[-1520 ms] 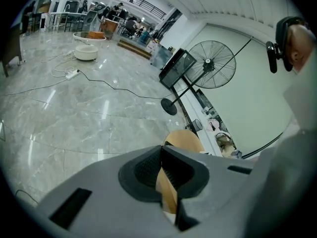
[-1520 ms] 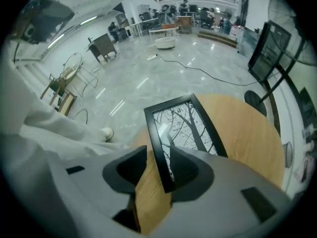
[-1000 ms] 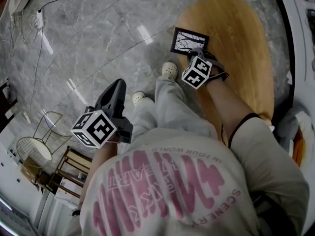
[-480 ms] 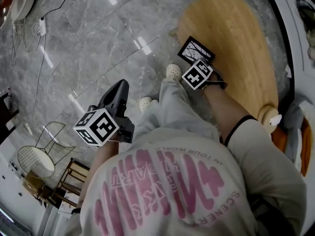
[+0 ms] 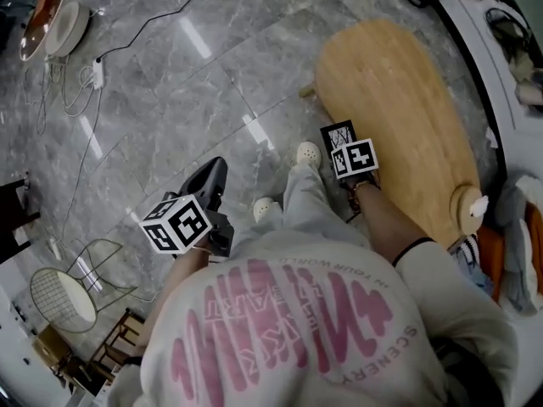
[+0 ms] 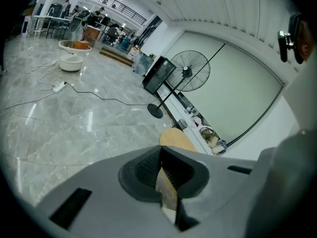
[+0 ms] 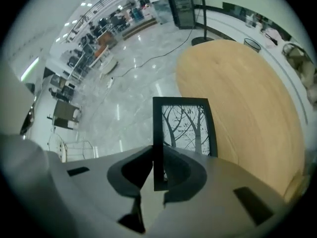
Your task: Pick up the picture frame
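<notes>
Nearest me, at the bottom of the head view, is the operator's pale shirt (image 5: 288,329) with pink print. At lower left of centre, the left gripper (image 5: 212,175) hangs over the floor. In its own view the jaws stand together with only a thin slit between the pads and nothing in them, so that hand is idle.

Just right of centre, the right gripper (image 7: 157,158) points steeply down. Its jaws have just been closing and now clamp one long edge of the picture frame (image 7: 185,125). The frame is a thin black one around a black-and-white print of bare trees, and it reaches away from the jaws. It sits over the near left edge of the oval wooden table (image 7: 247,98), partly over the table top and partly over the grey marble floor (image 5: 170,83). Two pale shoes (image 5: 307,153) stand on the floor just beside that edge.

I judge the grasp made and the lift in hand. I cannot tell whether the far corner has cleared the wood.

Next I would keep the clamp firm and raise the frame steadily, away from the table rim. A grip on one narrow edge may let the frame swing.

Farther off, a cable (image 6: 99,97) trails across the floor, and a standing fan (image 6: 185,71) rises in the upper middle of the left gripper view.
</notes>
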`<state>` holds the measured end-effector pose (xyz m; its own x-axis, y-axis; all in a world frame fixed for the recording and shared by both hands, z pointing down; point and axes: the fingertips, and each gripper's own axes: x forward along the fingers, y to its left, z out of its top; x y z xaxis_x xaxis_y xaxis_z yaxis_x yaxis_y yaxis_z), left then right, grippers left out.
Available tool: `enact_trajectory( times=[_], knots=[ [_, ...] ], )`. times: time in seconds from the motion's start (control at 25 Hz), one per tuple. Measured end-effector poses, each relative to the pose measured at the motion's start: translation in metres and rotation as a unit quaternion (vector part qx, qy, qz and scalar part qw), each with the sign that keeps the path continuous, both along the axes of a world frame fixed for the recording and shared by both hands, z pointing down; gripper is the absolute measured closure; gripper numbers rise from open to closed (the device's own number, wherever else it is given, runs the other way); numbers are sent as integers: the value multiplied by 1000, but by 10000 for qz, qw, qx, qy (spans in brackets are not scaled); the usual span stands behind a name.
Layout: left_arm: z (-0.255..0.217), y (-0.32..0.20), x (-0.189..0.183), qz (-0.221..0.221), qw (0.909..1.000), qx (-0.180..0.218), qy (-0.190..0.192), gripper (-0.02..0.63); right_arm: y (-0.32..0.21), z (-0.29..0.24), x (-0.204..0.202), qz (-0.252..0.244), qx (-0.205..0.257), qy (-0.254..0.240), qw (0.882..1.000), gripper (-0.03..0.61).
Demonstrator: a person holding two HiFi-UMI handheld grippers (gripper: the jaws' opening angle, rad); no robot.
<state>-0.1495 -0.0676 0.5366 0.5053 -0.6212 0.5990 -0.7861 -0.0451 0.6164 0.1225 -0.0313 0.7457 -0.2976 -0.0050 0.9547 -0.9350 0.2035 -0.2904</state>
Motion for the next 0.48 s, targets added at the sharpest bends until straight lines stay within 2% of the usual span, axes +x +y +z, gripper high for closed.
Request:
enact_trajectory(
  times=[0.16, 0.48],
  knots=[
    [-21, 5, 8, 105, 9996, 225, 146, 611, 1, -45, -11, 620, 385, -557, 9958, 510],
    [-83, -7, 29, 453, 9931, 957, 503, 611, -6, -147, -47, 917, 1400, -1453, 9751, 509]
  ],
)
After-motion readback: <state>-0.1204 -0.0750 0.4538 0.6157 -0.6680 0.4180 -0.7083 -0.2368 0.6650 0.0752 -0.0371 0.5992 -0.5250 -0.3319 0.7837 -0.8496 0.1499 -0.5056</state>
